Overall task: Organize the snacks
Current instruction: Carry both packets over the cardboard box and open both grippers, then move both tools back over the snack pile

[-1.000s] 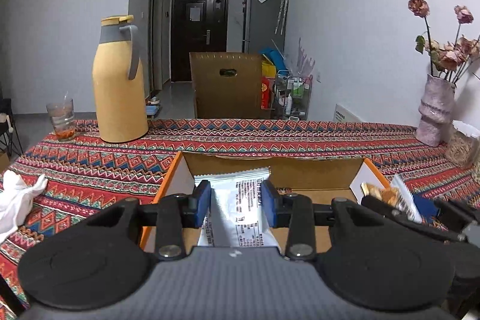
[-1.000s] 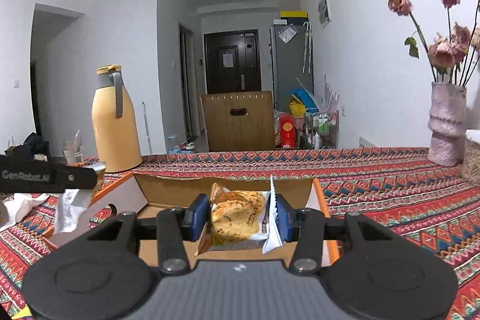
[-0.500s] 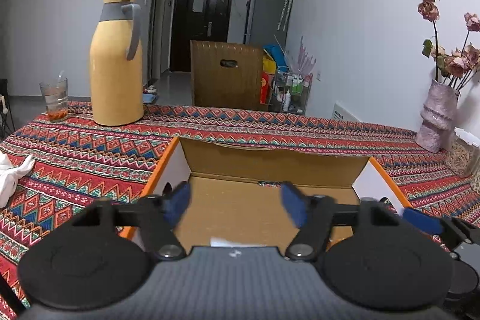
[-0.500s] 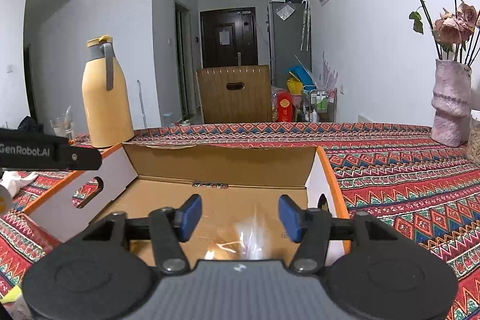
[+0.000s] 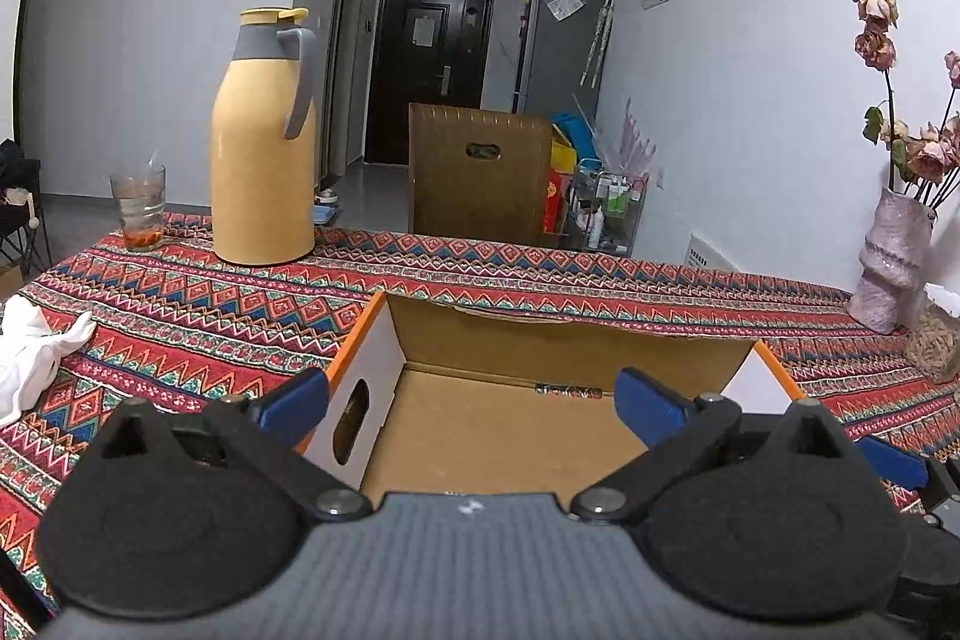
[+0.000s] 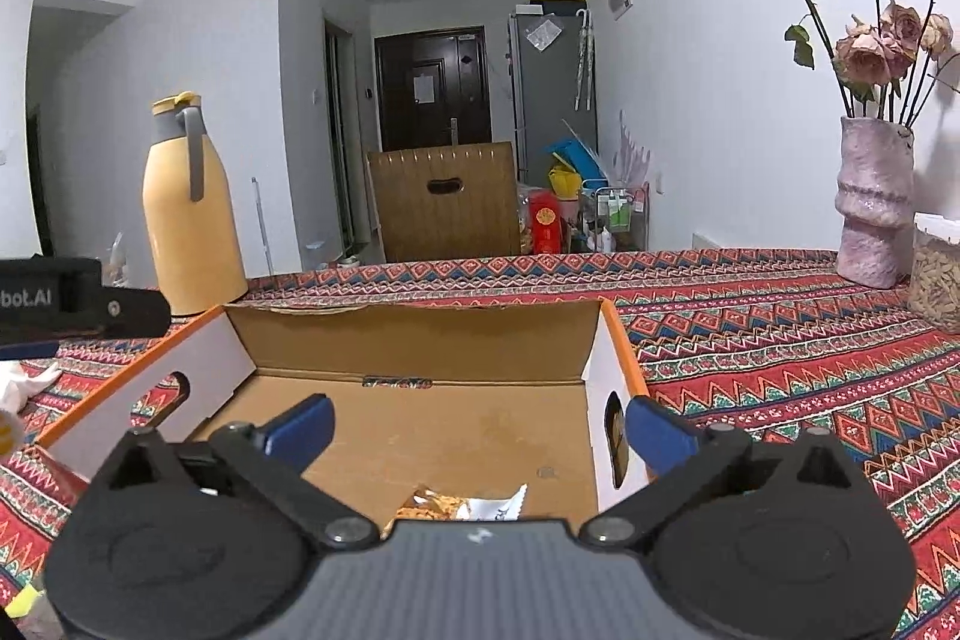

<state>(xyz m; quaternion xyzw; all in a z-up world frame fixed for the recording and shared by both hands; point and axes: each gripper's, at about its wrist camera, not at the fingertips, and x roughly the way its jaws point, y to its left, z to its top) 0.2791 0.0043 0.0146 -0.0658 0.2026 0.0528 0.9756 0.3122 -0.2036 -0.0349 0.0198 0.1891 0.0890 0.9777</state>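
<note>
While both jaws are opening with nothing between them, the left gripper [image 5: 471,397] and right gripper [image 6: 477,427] hover over the cardboard box [image 6: 420,334], where a released snack packet [image 6: 459,505] lies on the floor.

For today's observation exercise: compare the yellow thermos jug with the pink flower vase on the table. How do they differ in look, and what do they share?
The thermos jug is smooth and yellow with a grey collar and handle; the flower vase is pink, rough-textured and has no handle. The jug is capped by a lid, while the vase is open and holds dried roses. The jug stands at the left of the table, the vase at the right. Both stand upright on the patterned tablecloth.
</note>
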